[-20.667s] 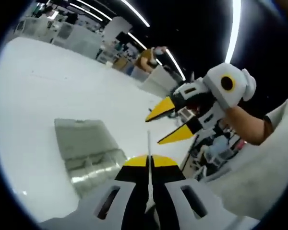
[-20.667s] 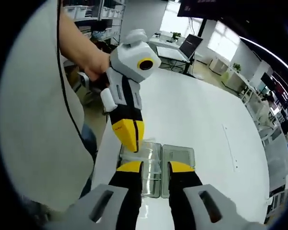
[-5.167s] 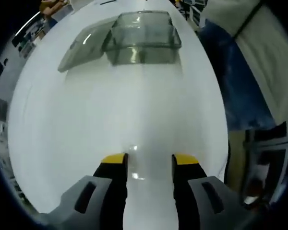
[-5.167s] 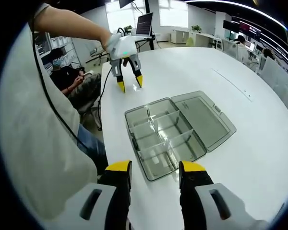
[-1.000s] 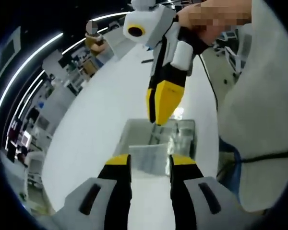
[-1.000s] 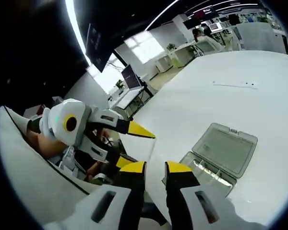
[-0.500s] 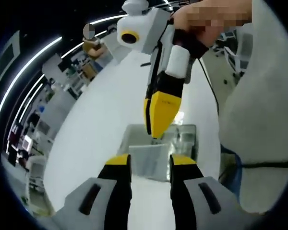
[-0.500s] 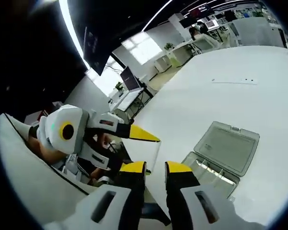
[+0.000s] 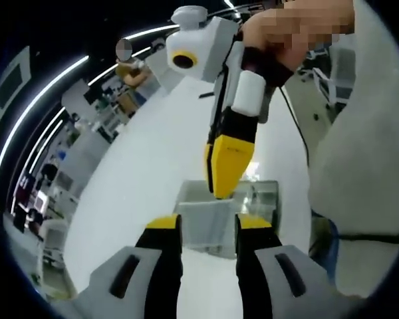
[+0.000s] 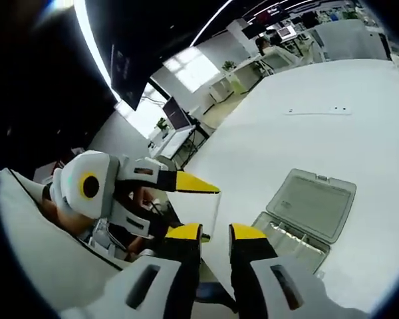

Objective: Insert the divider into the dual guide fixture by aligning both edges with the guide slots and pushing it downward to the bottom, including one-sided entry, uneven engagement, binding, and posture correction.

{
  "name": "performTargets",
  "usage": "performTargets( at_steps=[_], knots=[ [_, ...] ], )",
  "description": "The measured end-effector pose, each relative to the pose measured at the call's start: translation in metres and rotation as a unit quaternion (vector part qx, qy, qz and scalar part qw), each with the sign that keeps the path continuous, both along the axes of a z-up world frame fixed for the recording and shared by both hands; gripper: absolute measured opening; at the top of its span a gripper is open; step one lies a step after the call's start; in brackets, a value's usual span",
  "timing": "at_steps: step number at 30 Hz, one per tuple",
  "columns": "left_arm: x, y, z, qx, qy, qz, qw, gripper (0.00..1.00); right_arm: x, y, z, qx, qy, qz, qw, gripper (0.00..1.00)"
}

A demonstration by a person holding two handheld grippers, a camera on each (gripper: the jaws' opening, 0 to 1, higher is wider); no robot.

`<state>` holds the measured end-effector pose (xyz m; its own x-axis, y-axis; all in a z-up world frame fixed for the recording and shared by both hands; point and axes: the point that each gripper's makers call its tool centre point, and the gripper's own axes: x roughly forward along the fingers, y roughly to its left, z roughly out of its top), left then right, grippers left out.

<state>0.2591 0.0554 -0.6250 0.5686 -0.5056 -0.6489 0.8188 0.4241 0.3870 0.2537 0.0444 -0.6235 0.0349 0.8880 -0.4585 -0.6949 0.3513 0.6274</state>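
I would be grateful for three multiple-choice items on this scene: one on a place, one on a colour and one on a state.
1. In the left gripper view, where is the clear plastic divider sheet?
A. Flat on the white table
B. Between the left gripper jaws
C. Inside the box

2. What colour are the right gripper jaw tips?
A. Yellow
B. Red
C. Blue

3. How is the hinged lid of the clear plastic compartment box?
A. Shut
B. Removed
C. Open, laid back beside the box

Answers: B, the sheet spans the gap between those jaws; A, the tips are yellow above black; C, the right gripper view shows the lid folded out flat.
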Motion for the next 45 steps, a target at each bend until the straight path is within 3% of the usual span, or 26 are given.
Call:
performTargets(
  at_steps=[14, 30, 45],
  knots=[
    [-0.001, -0.007, -0.003, 0.022, -0.013, -0.017, 0.9995, 0.26, 0.003, 0.001, 0.006, 0.01, 0.009, -0.004, 0.9999, 0.11],
    [0.001, -0.014, 0.002, 0.032, -0.027, -0.025, 0.9988, 0.27, -0.006, 0.001, -0.009, -0.01, 0.032, 0.014, 0.9993, 0.0],
    [0.0, -0.018, 0.0, 0.033, -0.029, -0.029, 0.9986, 0.27, -0.007, 0.003, -0.017, -0.013, 0.035, 0.016, 0.9992, 0.0]
  ],
)
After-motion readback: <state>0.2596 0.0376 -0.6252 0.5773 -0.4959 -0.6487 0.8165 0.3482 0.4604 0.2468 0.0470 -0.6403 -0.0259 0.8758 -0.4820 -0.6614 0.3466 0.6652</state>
